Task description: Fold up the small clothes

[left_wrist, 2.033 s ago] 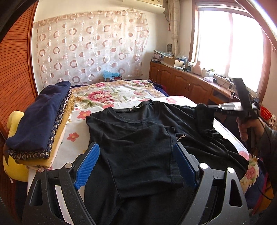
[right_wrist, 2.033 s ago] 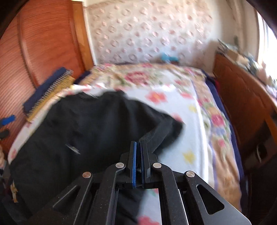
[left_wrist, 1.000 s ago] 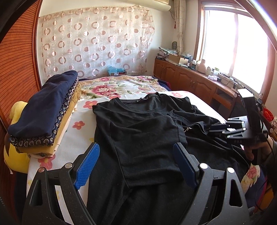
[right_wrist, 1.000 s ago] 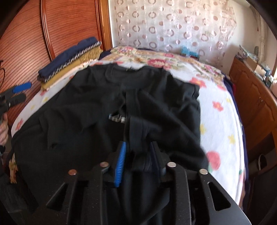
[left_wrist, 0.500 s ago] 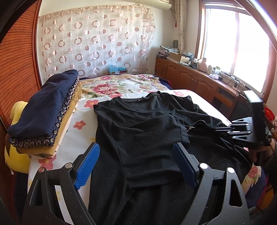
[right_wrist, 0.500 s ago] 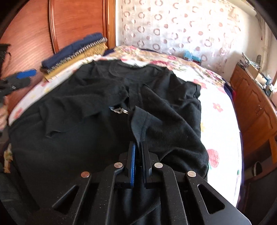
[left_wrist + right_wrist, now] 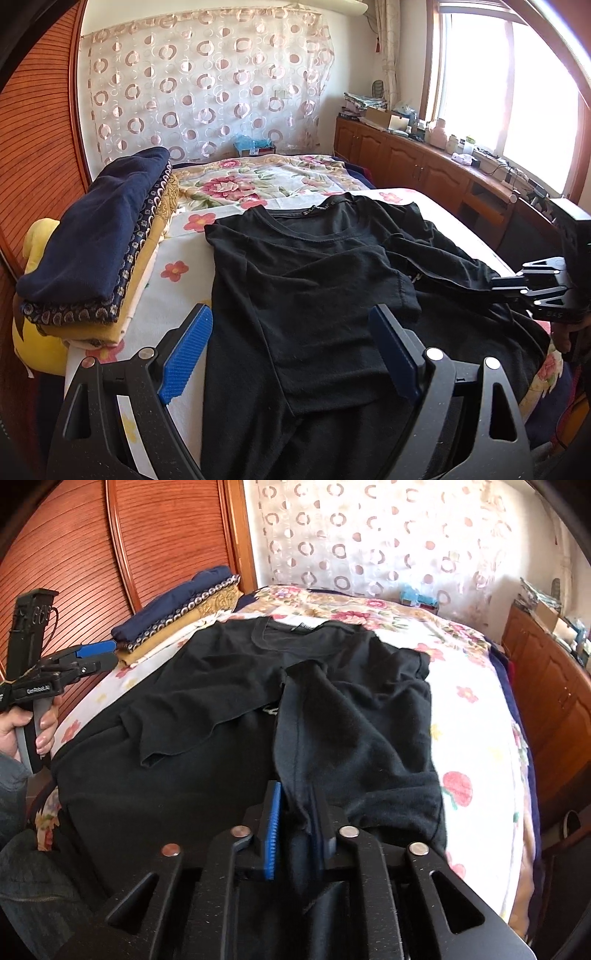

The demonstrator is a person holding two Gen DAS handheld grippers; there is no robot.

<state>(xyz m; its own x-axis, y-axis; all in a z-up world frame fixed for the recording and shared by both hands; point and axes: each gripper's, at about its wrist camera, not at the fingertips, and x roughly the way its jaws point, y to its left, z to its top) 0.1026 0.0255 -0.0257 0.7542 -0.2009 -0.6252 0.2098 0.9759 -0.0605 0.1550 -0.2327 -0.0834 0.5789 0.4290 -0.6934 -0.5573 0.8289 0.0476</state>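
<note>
My right gripper [image 7: 293, 816] has its fingers a little parted, and a fold of the black T-shirt [image 7: 354, 716] runs down between the two pads; the cloth touches the right-hand pad, while a narrow gap shows beside the blue ribbed one, so I cannot tell whether the fold is truly pinched. From the fingers that fold climbs toward 12 o'clock as a raised ridge down the shirt's middle. The sleeve side of the shirt lies doubled over at 1 o'clock.

My left gripper [image 7: 291, 350] hangs above the shirt's lower part with its blue-padded fingers [image 7: 186, 350] spread wide, one on each side of the folded-in panel, touching nothing. In the right wrist view this same gripper shows at 9 o'clock, gripped by my left hand [image 7: 26, 725].

The T-shirt [image 7: 325, 277] lies spread on the bed [image 7: 173, 254], collar toward 12 o'clock, its left side already turned inward over the chest. Its hem drapes off the near edge of the bed. In the left wrist view my right gripper sits at 3 o'clock, at the shirt's edge.

Under the shirt is a white sheet with red flowers, and beyond it a floral blanket [image 7: 258, 181]. At 10 o'clock a stack of folded clothes [image 7: 99, 240], navy on top and yellow beneath, rests just beside the shirt. A wooden cabinet [image 7: 417, 166] runs along 2 o'clock under the window [image 7: 517, 92]. A circle-patterned curtain [image 7: 207, 88] covers the far wall.
</note>
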